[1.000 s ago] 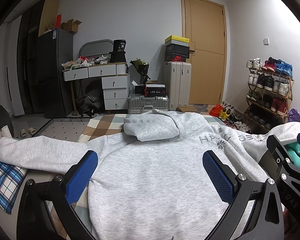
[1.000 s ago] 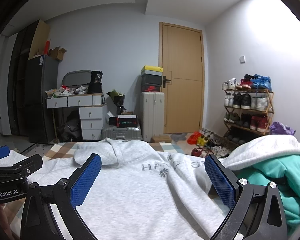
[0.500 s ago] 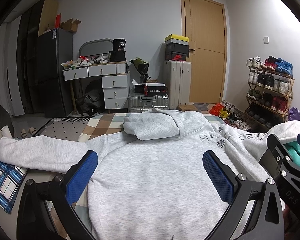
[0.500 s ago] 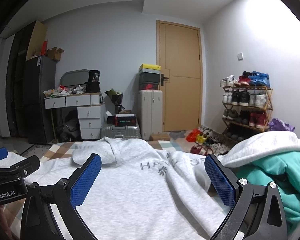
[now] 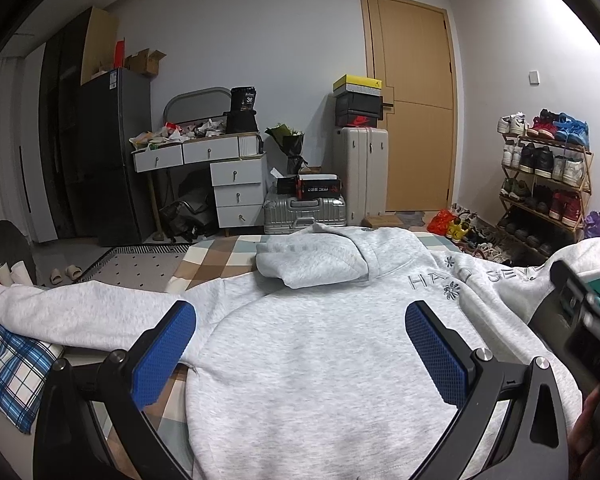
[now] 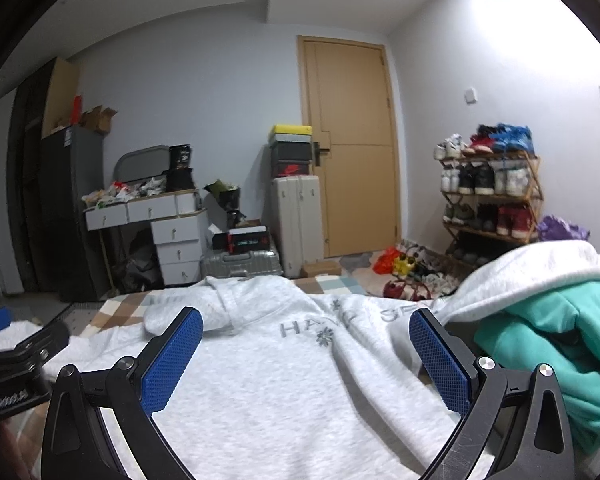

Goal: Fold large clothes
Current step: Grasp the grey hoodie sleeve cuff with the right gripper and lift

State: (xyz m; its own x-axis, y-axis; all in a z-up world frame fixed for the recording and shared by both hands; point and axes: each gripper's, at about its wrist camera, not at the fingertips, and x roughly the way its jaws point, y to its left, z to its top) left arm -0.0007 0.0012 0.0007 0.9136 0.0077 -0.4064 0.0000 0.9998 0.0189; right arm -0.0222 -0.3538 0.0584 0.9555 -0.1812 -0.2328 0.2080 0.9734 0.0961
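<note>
since the grey hoodie (image 5: 320, 344) is lying chest-up on the bed (image 5: 220, 256), its long axis runs from the near edge, where the hem is, to the far edge, where the hood (image 5: 312, 260) sits flopped flat and pointing toward the door (image 5: 412, 104). one sleeve (image 5: 80, 312) stretches straight out toward the bed's left edge, over a blue plaid cloth (image 5: 8, 372). the other sleeve goes up to the right over a teal garment (image 6: 552, 344) piled by the right edge.

count-wise: one grey hoodie, one teal piece, two tools. left tool (image 5: 300, 352) is spread wide with nothing between its blue pads (image 5: 164, 352), hovering above the lower chest. right tool (image 6: 306, 356) is also wide and empty-handed, over the chest near the printed lettering (image 6: 320, 328). each tool shows up at the edge of the other's view.

compared to a second back, barely anything changed on the left. the right view has tipped up a bit, so the hoodie sits lower in it, and the cloth itself hasn't shifted.
</note>
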